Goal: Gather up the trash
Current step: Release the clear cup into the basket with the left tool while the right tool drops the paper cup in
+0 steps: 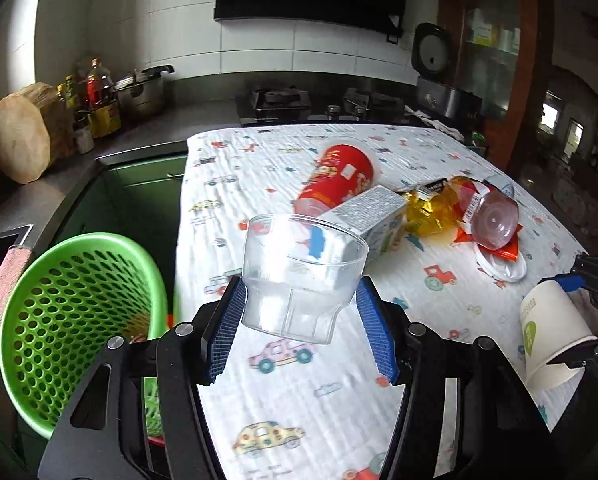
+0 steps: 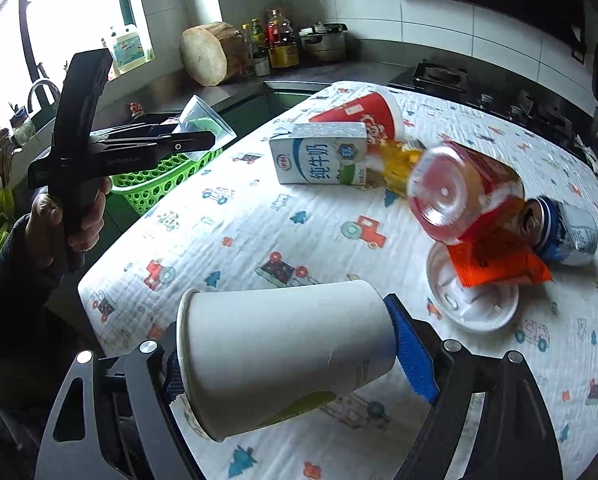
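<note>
My left gripper [image 1: 301, 300] is shut on a clear plastic cup [image 1: 303, 276], held upright above the table's left part, beside the green basket [image 1: 71, 320]. It also shows in the right wrist view [image 2: 203, 136], cup [image 2: 205, 120] over the basket [image 2: 159, 180]. My right gripper [image 2: 287, 360] is shut on a white paper cup [image 2: 283, 352] lying sideways between its fingers; that cup shows in the left wrist view [image 1: 551, 340]. On the table lie a red tube [image 1: 339, 180], a milk carton [image 2: 319, 156], a yellow wrapper [image 1: 431, 208], a clear jar [image 2: 459, 196], a can [image 2: 563, 228], an orange packet [image 2: 495, 264] and a white lid [image 2: 471, 308].
The table [image 2: 239, 240] has a white cloth with car prints. A kitchen counter behind holds a wooden block [image 1: 23, 136], bottles [image 1: 95, 96], a pot [image 1: 143, 92], a stove [image 1: 319, 100] and a rice cooker [image 1: 439, 80]. A sink [image 2: 39, 96] is at far left.
</note>
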Available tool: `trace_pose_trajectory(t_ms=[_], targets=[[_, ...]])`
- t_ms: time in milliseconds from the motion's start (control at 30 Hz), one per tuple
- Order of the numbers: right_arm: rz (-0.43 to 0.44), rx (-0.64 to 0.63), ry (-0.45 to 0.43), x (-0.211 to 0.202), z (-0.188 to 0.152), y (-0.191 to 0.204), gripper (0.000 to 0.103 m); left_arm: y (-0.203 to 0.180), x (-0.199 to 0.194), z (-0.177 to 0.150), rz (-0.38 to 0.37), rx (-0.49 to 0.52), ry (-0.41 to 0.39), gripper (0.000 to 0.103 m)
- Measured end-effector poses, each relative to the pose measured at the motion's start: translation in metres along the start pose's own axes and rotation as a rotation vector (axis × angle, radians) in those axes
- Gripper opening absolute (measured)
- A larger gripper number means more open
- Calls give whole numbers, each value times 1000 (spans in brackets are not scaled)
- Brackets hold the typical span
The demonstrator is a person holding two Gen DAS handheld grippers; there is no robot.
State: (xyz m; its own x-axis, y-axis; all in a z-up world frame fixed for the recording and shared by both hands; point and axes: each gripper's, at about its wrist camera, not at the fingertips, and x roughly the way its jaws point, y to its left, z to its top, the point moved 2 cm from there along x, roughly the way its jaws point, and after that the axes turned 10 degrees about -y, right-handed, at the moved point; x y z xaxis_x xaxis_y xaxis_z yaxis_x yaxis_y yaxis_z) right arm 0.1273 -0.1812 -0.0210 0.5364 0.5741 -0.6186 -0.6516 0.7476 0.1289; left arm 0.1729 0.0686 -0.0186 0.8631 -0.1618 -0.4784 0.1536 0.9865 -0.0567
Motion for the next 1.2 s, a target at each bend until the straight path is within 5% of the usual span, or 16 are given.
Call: trace_pose_trajectory(t_ms=[533, 767, 1200], targets=[[164, -140, -18, 110, 108, 93, 80, 170, -18, -33, 276, -174, 91, 58], [207, -144, -17, 161, 149, 118, 80, 201, -10, -56, 301, -236, 141, 63], [256, -136, 25, 246, 184, 166, 80, 222, -41, -65, 326, -294, 71, 77]])
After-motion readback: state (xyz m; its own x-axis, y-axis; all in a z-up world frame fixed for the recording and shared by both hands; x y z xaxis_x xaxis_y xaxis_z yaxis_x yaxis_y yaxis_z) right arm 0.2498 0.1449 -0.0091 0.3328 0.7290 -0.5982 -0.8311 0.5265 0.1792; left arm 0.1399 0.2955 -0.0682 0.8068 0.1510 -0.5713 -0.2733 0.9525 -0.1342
